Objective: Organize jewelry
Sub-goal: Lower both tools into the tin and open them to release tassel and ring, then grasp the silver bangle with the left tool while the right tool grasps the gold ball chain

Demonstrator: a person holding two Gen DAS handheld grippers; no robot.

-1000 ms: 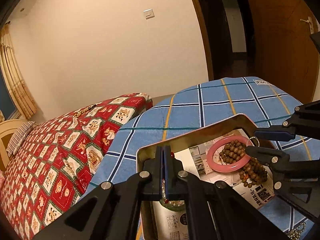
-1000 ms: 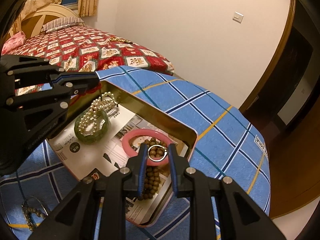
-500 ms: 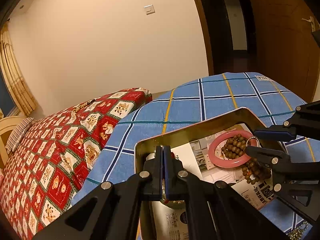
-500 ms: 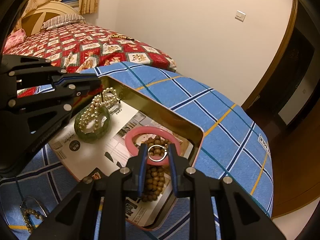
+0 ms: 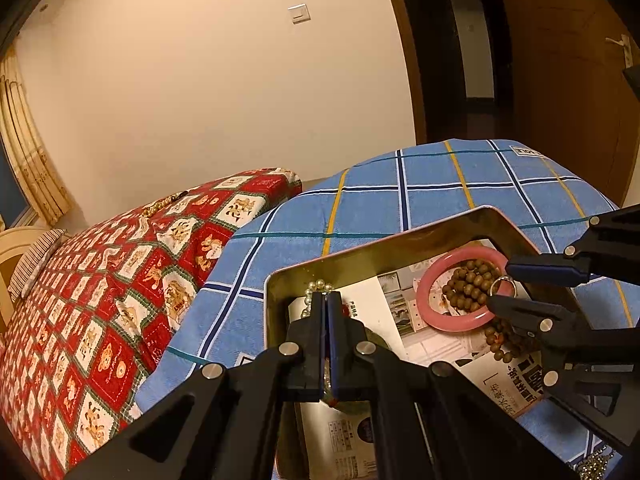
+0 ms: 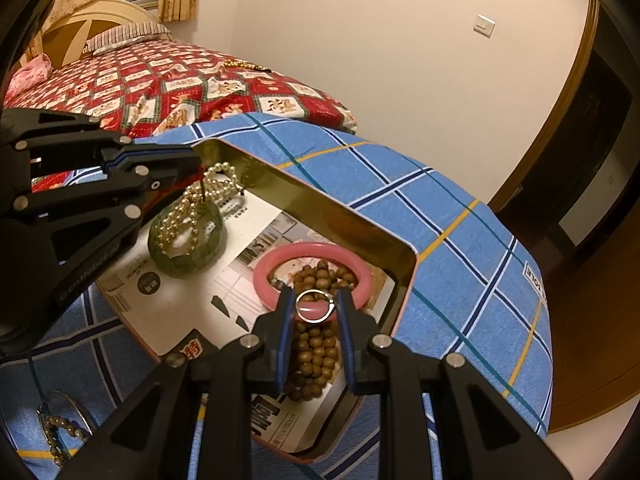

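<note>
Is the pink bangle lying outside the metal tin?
No, the pink bangle lies inside the tin, on the printed paper with brown beads.

Blue plaid cloth (image 6: 460, 216) spread over the near end of the bed, red patterned quilt (image 6: 168, 76) beyond it. Directly on the blue cloth, a gold metal tin (image 6: 320, 204), lying open, and just off its near left corner a small strand of brown beads (image 6: 60, 432). Far off on the quilt, a thin gold chain (image 6: 244, 65).
</note>
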